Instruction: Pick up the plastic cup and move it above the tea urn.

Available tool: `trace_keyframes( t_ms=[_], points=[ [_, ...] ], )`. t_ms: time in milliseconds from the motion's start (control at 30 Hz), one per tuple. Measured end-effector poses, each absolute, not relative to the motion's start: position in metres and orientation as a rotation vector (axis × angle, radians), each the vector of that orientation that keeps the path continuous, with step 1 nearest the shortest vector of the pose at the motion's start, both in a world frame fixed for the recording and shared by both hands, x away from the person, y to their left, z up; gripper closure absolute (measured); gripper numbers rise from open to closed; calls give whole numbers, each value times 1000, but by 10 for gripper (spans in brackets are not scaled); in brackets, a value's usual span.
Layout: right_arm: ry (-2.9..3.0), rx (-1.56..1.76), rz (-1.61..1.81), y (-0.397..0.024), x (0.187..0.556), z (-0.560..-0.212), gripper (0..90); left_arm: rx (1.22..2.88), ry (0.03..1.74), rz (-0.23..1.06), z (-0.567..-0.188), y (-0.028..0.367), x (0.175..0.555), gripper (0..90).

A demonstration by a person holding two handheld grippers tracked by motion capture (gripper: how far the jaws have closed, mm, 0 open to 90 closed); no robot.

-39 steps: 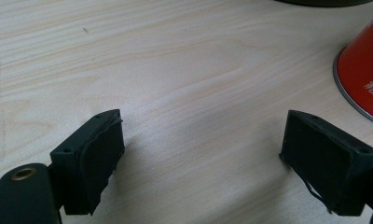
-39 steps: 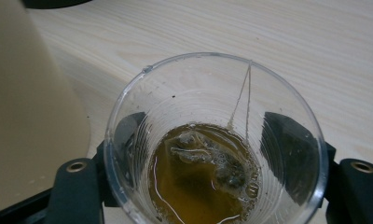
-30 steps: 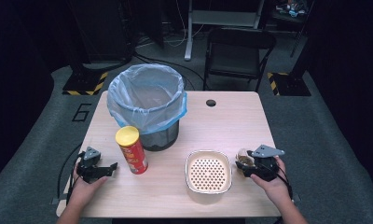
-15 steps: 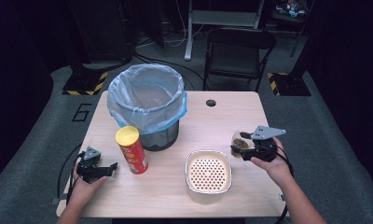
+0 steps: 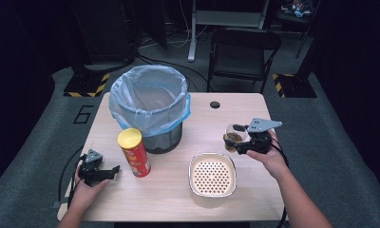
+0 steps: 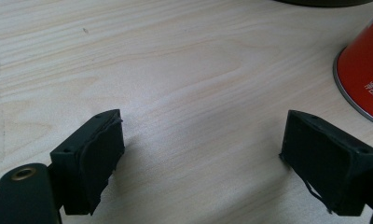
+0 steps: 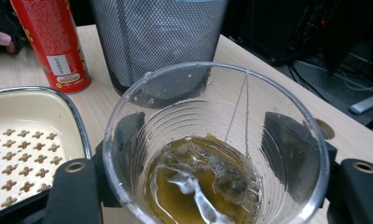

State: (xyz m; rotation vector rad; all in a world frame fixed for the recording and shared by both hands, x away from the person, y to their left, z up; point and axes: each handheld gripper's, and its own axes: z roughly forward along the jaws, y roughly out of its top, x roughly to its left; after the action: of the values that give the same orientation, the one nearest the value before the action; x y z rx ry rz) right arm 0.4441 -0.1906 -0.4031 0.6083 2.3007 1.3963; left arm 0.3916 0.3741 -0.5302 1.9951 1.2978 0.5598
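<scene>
The right gripper point(image 5: 237, 141) has its two black jaws closed against opposite sides of a clear plastic cup point(image 5: 233, 135), pads pressing the wall, and carries it above the table point(image 5: 235, 107) at about four o'clock from the bin. In the right gripper view the cup point(image 7: 212, 144) holds a shallow pool of amber-brown liquid with a pale soggy lump, perhaps a tea bag, and a thin thread running up the inner wall to the rim. The cup stands upright, its mouth facing up and its long axis close to vertical.

The wire-mesh waste bin point(image 5: 150, 107), lined with a pale blue plastic bag folded over its rim, sits near the table's eleven o'clock area; what lies inside it cannot be made out. At its five o'clock, at the table's near edge, a cream dish point(image 5: 212, 174) with rounded corners holds a perforated insert and no contents that can be seen. The cup hangs at roughly one o'clock from this dish, apart from it.

A red chip can point(image 5: 134, 153) with a yellow lid stands upright just in front of the bin at its seven o'clock.

The left gripper point(image 5: 113, 169) rests on the table at nine o'clock from the can, jaws spread wide with bare wood between them, holding nothing.
</scene>
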Motion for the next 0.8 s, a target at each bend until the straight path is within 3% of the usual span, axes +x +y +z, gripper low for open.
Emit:
trace_keyframes(
  t_ms=[800],
  points=[
    [2249, 285, 1299, -159, 443, -403, 329, 1997, 1297, 560, -530, 374, 392, 127]
  ],
)
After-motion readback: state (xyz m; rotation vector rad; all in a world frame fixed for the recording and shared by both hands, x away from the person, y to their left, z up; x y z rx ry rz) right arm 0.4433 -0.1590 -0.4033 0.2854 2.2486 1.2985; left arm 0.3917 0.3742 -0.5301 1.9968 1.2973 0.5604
